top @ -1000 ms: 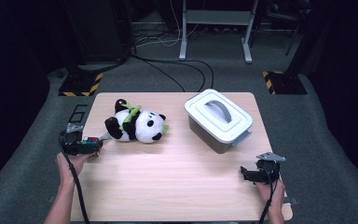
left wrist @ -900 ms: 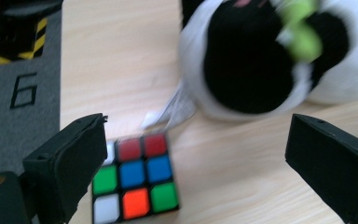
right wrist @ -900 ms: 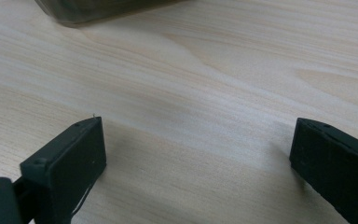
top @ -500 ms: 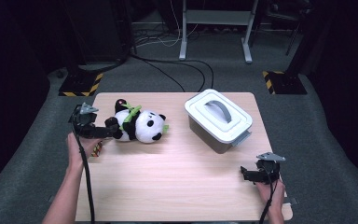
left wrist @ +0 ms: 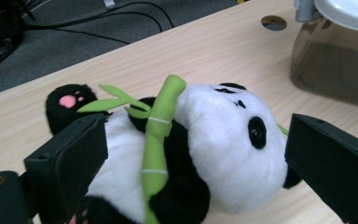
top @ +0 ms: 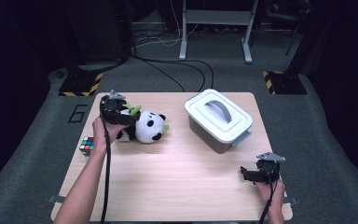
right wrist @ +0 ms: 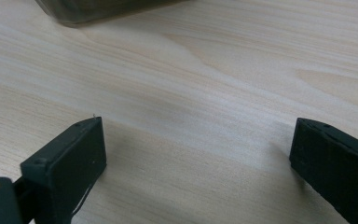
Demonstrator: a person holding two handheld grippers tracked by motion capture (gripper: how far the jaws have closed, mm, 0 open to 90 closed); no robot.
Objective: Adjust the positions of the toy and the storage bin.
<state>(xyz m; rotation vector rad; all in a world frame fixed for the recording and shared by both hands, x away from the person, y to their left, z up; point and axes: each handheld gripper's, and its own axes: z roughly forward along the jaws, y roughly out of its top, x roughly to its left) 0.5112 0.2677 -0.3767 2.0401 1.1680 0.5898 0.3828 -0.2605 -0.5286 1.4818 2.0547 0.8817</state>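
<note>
Overhead forward view, two close tong-mounted

Bright tabletop, dark surroundings, soft close-up blur.

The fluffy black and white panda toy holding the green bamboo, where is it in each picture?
High view: the black and white plush panda toy lies at the table's left, under the left gripper.
Left gripper view: centre, between open jaws.
Right gripper view: not there.
Shared landmark: grey lidded box.

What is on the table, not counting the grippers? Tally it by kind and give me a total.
Plush panda: 1
Lidded storage box: 1
Puzzle cube: 1
Total: 3
</note>
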